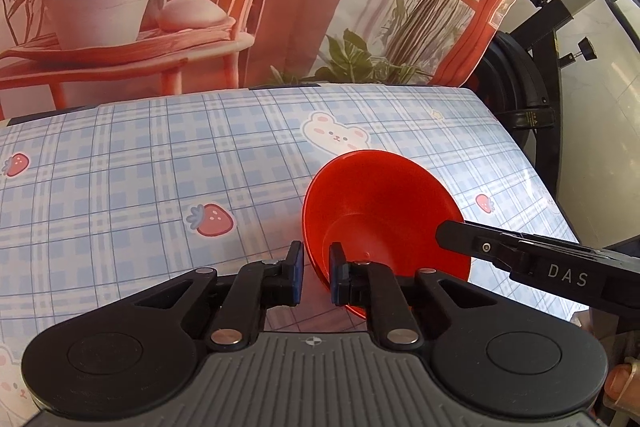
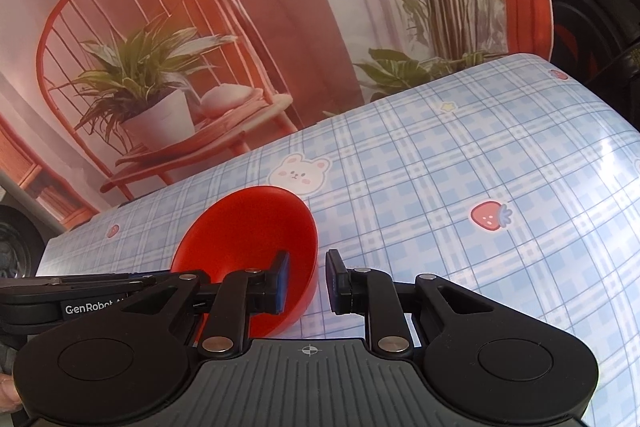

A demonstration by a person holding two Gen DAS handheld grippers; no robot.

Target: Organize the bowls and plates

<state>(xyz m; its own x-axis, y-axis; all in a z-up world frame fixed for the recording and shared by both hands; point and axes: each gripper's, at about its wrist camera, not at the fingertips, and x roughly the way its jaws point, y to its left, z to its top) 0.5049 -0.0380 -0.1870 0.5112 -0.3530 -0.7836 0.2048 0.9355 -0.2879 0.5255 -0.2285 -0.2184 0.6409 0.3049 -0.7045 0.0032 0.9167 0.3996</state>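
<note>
Both tools (image 1: 316, 277) (image 2: 307, 283) straddling red bowl (image 1: 380, 211) rim

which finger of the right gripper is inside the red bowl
The right gripper's left finger: its blue pad sits inside the red bowl, while the right finger hangs outside the rim, over the plaid tablecloth.

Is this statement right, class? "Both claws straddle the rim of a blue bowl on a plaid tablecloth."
One detail is wrong: the bowl is red, not blue, as both wrist views show. The rest stands: the left claw and the right claw each have one finger inside the rim and one outside, and the plaid tablecloth lies under the bowl.
</note>
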